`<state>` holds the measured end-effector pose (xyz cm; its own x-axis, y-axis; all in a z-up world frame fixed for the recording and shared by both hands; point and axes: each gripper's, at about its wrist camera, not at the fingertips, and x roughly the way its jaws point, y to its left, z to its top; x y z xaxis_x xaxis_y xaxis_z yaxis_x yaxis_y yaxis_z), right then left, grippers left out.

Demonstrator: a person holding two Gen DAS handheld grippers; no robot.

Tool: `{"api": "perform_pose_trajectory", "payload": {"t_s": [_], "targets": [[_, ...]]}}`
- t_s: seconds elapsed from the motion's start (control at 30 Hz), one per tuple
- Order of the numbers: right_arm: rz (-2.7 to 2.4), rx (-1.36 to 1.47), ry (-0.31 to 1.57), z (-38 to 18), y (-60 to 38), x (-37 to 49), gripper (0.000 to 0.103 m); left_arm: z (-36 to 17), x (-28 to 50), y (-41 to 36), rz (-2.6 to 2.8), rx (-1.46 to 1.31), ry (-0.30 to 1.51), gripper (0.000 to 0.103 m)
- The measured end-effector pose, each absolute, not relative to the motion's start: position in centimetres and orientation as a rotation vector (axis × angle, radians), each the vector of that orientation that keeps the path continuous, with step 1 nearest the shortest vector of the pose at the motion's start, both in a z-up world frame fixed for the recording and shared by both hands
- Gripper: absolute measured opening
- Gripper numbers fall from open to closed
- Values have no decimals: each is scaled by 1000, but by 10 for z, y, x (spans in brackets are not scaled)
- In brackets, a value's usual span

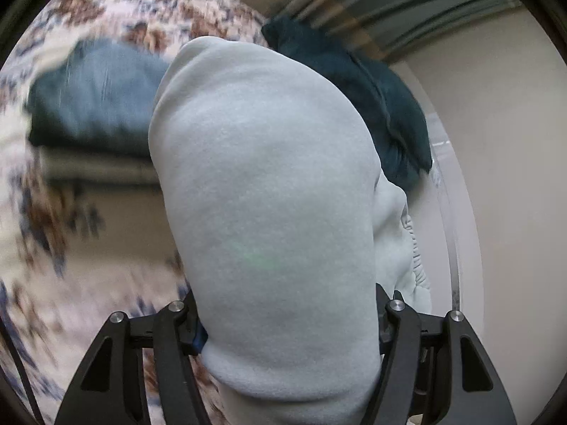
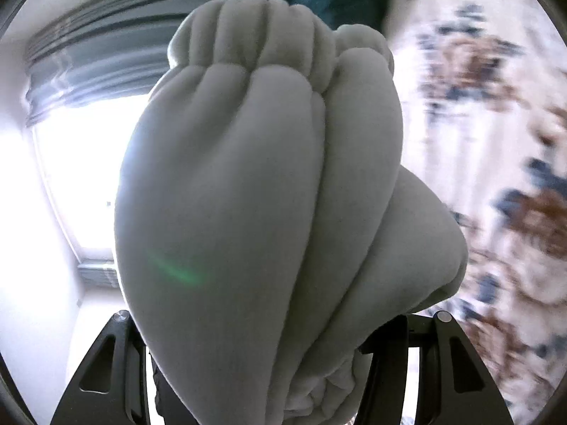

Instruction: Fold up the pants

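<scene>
A thick folded bundle of light grey fleece pants [image 1: 262, 184] fills the middle of the left wrist view. It is wedged between the black fingers of my left gripper [image 1: 290, 322], which is shut on it; the cloth hides the fingertips. In the right wrist view the same pants [image 2: 226, 194] bulge out in rolled folds, with the gathered elastic band [image 2: 255, 32] at the top. My right gripper [image 2: 280, 347] is shut on that end, its pads also covered by cloth. The bundle hangs above the bed between both grippers.
A patterned floral bedspread [image 1: 53, 248] lies below. On it sits a stack of folded clothes with blue-grey jeans [image 1: 95, 95] on top, and a dark teal garment [image 1: 358, 85] lies further back. A bright window [image 2: 81, 163] with a striped blind [image 2: 106, 28] is beside the bed.
</scene>
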<state>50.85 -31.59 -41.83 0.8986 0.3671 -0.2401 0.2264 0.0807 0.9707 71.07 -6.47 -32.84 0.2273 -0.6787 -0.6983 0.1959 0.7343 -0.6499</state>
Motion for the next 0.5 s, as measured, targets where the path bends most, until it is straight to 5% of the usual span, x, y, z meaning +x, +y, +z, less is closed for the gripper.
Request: {"api": "perform_pose_trajectory", "payload": {"t_s": [0.5], "targets": [[114, 1468, 397, -438, -196, 781, 59, -354, 949, 32, -712, -433, 1180, 62]]}}
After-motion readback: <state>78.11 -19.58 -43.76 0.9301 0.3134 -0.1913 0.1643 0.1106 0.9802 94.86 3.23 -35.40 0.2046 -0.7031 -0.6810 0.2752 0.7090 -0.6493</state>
